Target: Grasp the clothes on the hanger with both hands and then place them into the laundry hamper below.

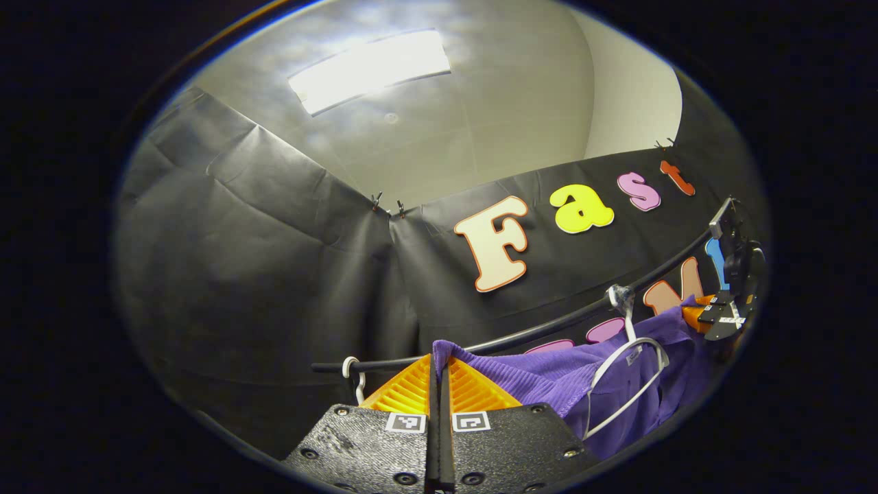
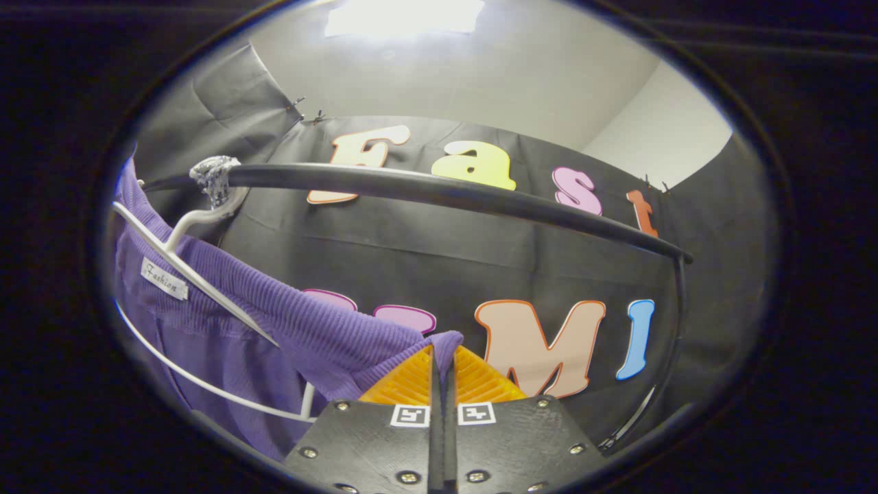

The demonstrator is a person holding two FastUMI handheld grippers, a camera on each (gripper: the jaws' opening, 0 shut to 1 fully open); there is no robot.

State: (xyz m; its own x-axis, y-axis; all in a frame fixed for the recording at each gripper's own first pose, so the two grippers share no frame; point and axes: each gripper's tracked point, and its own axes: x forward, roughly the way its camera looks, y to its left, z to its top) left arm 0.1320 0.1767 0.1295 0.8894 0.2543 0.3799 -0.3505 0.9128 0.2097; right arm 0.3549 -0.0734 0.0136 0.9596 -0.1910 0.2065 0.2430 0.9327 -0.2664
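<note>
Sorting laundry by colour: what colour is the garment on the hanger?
Purple, a ribbed knit garment; it shows best in the right gripper view.

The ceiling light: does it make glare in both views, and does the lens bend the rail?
Left gripper view: ceiling light blown out white, black rail bowed. Right gripper view: light clipped at the top, rail arched strongly; purple garment stays sharp.

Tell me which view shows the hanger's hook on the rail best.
The right gripper view: the hanger hook sits large and close over the rail, its wrapped top plain. The left gripper view shows the same hook far smaller, out near the right edge.
</note>
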